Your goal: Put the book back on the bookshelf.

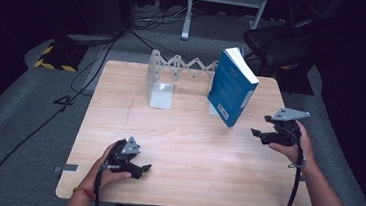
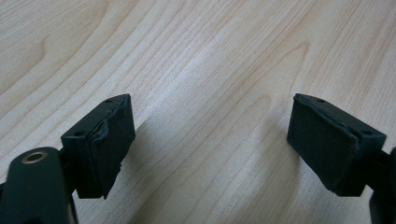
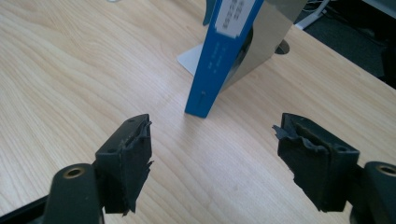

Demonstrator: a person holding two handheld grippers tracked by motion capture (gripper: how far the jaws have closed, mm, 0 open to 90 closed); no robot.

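Left gripper (image 1: 132,168): rests low on the near-left part of the wooden table (image 1: 187,148), jaws spread wide with bare wood between them, holding nothing; it sits well apart from the book. Accordion bookend rack (image 1: 174,69): stands at the far edge, left of centre. Blue book (image 1: 232,87): stands on its lower edge right of centre, long axis roughly vertical, tilted, leaning on a metal bookend (image 3: 261,32). Right gripper (image 1: 268,135): held near the right edge, jaws parted and empty; the book lies straight ahead of it, spine edge toward it, so the right hand is judged the nearer for any grasp. Surroundings: grey carpet, cables, dark room.
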